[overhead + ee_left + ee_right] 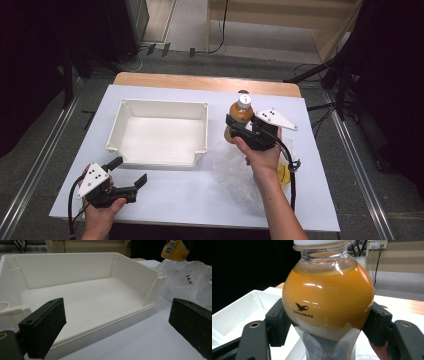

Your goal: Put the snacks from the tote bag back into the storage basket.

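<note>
**Juice bottle held upright beside the white tray**

High view: right of centre, the right gripper [245, 131] clamps a bottle [240, 116] of orange juice. The bottle stands upright, white cap toward the top of the frame, its long axis vertical, just right of the white plastic tray [131, 107]. Below it lies a crumpled clear plastic bag [231, 170]. At lower left the left gripper [131, 172] sits with its jaws spread wide and nothing between them. The table [310, 200] is covered in white, with a wooden edge at the top; grey floor and cables lie beyond.

Left gripper view: the black padded jaws stand far apart, empty. The tray is smooth, rectangular and shallow, with rounded corner posts. At upper right, the bottle's base [175, 250] hangs above the bag [187, 282].

Right gripper view: both pads press the bottle's [327, 300] round, glossy belly from either side, cap at the top edge. The tray [234, 312] shows at lower left.
</note>
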Motion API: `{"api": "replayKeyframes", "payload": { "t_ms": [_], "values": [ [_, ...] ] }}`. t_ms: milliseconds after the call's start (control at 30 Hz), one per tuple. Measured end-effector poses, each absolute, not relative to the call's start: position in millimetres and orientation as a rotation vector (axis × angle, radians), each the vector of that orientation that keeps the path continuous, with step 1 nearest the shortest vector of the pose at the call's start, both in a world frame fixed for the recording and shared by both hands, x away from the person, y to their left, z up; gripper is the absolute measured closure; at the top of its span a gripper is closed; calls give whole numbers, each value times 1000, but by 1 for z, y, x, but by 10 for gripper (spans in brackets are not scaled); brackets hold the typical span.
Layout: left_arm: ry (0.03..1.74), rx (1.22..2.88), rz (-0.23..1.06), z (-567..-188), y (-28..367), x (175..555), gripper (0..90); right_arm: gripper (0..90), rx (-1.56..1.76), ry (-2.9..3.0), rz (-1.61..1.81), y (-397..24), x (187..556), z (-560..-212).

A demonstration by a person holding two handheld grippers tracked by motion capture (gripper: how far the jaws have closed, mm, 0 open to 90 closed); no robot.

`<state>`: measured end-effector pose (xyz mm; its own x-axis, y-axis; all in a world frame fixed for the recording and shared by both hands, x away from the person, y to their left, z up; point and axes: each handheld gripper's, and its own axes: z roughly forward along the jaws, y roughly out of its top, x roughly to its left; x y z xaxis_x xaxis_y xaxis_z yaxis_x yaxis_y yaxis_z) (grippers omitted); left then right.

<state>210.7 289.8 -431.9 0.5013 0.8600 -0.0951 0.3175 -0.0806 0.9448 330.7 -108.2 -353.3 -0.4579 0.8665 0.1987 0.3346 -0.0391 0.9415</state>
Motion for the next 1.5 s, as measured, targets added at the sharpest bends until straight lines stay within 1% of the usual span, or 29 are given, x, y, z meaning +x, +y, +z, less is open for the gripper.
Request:
{"api": "replayKeyframes", "payload": {
  "t_ms": [300, 467, 1500],
  "values": [
    [1039, 1656, 661, -433, 302, 205, 9, 331, 1238, 1793, 1514, -99, 341, -354],
    [1060, 1621, 661, -430, 309, 204, 9, 331, 1245, 1793, 1514, -93, 345, -353],
    [1080, 1625, 673, -433, 310, 206, 9, 330, 1215, 1828, 1528, -54, 359, -348]
  ]
}}
